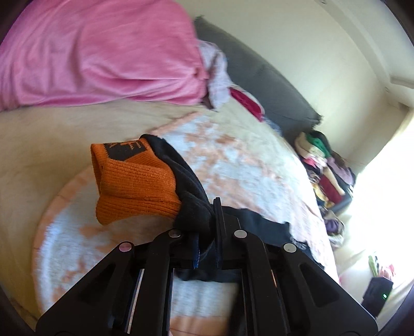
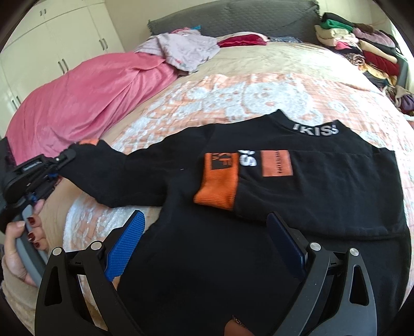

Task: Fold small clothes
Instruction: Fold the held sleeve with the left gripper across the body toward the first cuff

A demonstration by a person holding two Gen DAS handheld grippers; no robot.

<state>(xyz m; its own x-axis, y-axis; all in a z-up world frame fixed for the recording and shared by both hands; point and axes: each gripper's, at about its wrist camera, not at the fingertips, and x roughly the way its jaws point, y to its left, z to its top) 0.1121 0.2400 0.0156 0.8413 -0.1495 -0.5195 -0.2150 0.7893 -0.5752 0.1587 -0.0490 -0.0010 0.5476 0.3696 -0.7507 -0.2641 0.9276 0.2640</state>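
- I see the bed [image 2: 258, 64] filling both views, covered by a peach-and-white patterned blanket [image 2: 207, 95]; a grey headboard [image 2: 233, 15] runs along the far side at twelve o'clock.
- A pink sheet [image 2: 85, 100] lies bunched at ten o'clock in my right wrist view, with a pale lilac garment [image 2: 181, 49] crumpled at its far end and a red cloth [image 2: 243, 40] just beside that.
- The black sweatshirt [image 2: 284, 193] lies spread flat on the blanket at the centre of my right view. Its neckband reads "KISS" in white; below it are white letters I cannot read and an orange patch with dark print too small to read.
- One sleeve is folded across the chest, its orange cuff [image 2: 217, 181] resting near the middle; dark lettering on the cuff is unreadable.
- A stack of folded clothes [image 2: 362, 44] stands at two o'clock against the headboard; white wardrobe doors [image 2: 51, 38] stand at ten o'clock.
- My left gripper [image 1: 214, 222] is clenched on the other sleeve just behind its orange cuff [image 1: 134, 183], which bears dark partial lettering.
- My right gripper [image 2: 207, 237] hovers over the sweatshirt's lower body at six o'clock, fingers spread wide, nothing held.
- A hand [image 2: 23, 243] with dark red nails grips the left handle at eight o'clock.
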